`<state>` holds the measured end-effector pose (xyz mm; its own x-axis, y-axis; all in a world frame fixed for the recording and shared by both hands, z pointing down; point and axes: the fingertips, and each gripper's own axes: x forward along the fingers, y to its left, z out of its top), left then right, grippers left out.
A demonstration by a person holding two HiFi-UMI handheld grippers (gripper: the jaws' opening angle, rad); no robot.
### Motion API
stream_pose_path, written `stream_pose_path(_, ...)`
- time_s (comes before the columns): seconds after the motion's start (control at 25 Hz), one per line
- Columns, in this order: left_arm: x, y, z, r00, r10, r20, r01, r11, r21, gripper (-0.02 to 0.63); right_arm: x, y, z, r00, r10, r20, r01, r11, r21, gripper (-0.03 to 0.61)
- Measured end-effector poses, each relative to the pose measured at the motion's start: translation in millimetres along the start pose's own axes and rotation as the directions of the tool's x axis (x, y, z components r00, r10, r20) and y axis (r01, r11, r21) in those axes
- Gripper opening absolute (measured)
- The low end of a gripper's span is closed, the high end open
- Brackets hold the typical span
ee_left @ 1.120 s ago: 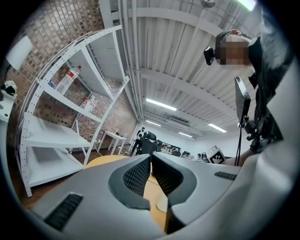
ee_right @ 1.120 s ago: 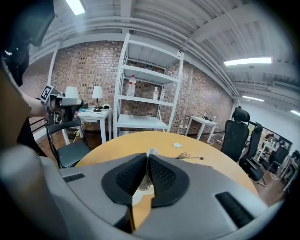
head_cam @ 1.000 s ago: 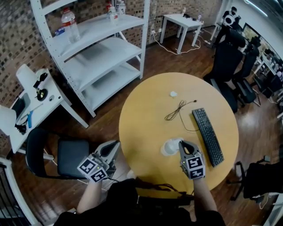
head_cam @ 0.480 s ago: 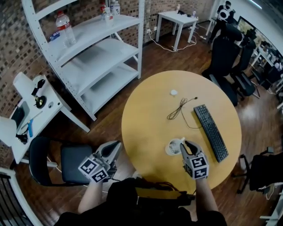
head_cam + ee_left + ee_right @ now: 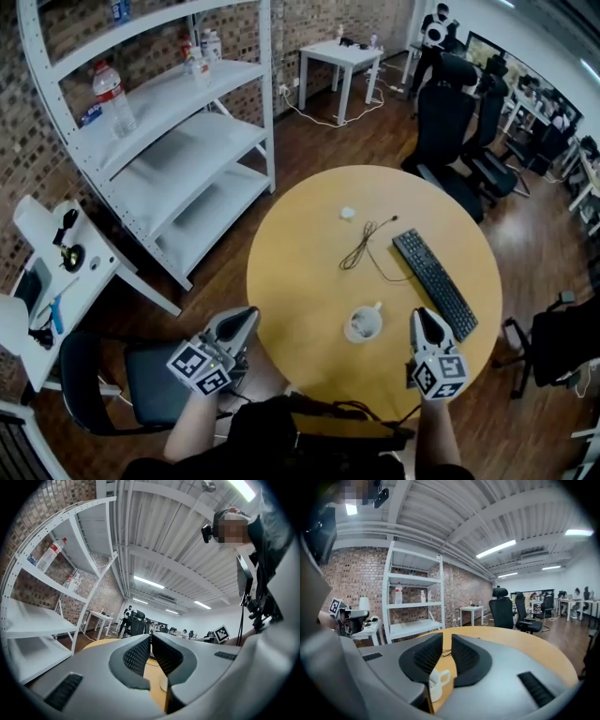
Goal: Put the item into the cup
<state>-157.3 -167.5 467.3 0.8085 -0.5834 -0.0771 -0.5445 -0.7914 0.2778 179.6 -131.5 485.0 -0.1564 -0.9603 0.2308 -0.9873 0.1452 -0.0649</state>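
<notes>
A white cup (image 5: 363, 323) with a handle stands upright on the round wooden table (image 5: 300, 281), near its front edge. What lies inside it is too small to make out. My right gripper (image 5: 419, 317) hangs to the right of the cup, apart from it. Its jaws keep a narrow gap, are closing, and hold nothing. In the right gripper view the cup (image 5: 437, 682) shows low under the right gripper (image 5: 446, 641). My left gripper (image 5: 242, 323) is off the table's left edge, fingers together and empty; the left gripper (image 5: 151, 641) shows the same in its own view.
A black keyboard (image 5: 433, 281) lies right of the cup, close to my right gripper. A dark cable (image 5: 361, 246) and a small white object (image 5: 348, 213) lie farther back. White shelving (image 5: 178, 141) stands at the left, a black chair (image 5: 141, 394) below my left gripper, office chairs (image 5: 450, 112) beyond.
My right gripper was right at the cup; it has drawn back to the right and toward me, with its jaws now parted. The cup stayed put. The left gripper barely moved.
</notes>
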Motion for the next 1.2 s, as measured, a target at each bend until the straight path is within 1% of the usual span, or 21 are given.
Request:
stream_pose_path(0.04, 1.5, -0.6, 1.7, 1.0, -0.005, 0.002, 0.005, 1.0, 0.006, 0.005, -9.8, -6.7, 3.9, 0.999, -0.033, 0.029, 0.032, 0.999, 0.025, 0.045)
stream_pose_path(0.12, 4.9, -2.2, 3.2, 1.0, -0.016, 0.005, 0.016, 1.0, 0.015, 0.005, -27.1, -21.9, 2.0, 0.995, -0.081, 0.066, 0.074, 0.993, 0.091, 0.011)
stream_pose_path(0.2, 10.6, -3.5, 1.0, 0.999, -0.035, 0.004, 0.035, 0.999, 0.01, 0.005, -39.4, -34.4, -1.6, 0.991, -0.112, 0.079, 0.1, 0.985, 0.137, 0.009)
stream_pose_path(0.44, 22.6, -10.4, -3.6, 0.998, -0.064, -0.002, 0.064, 0.998, -0.001, 0.005, -62.8, -50.5, -8.1, 0.983, -0.163, 0.082, 0.148, 0.976, 0.161, 0.008)
stream_pose_path(0.56, 24.5, -12.0, -0.8, 0.998, -0.062, -0.003, 0.062, 0.998, 0.019, 0.005, -66.0, -53.6, -12.1, 0.982, -0.169, 0.083, 0.152, 0.972, 0.182, 0.008)
stream_pose_path(0.76, 29.5, -11.9, -1.4, 0.998, -0.065, -0.003, 0.065, 0.998, 0.017, 0.005, -68.6, -57.4, -11.3, 0.98, -0.173, 0.102, 0.152, 0.97, 0.191, 0.008)
stream_pose_path(0.96, 34.2, -13.7, -3.7, 0.998, -0.057, 0.014, 0.057, 0.998, 0.002, 0.005, -73.4, -55.8, -1.3, 0.978, -0.182, 0.097, 0.165, 0.973, 0.163, 0.008)
stream_pose_path(1.12, 34.3, -16.5, -6.8, 0.998, -0.059, 0.013, 0.059, 0.998, 0.001, 0.005, -70.5, -57.6, -7.0, 0.983, -0.159, 0.091, 0.142, 0.976, 0.166, 0.008)
stream_pose_path(1.2, 34.5, -14.2, -8.3, 0.998, -0.06, 0.016, 0.061, 0.998, -0.006, 0.005, -65.3, -54.9, -6.5, 0.986, -0.143, 0.089, 0.128, 0.98, 0.15, 0.008)
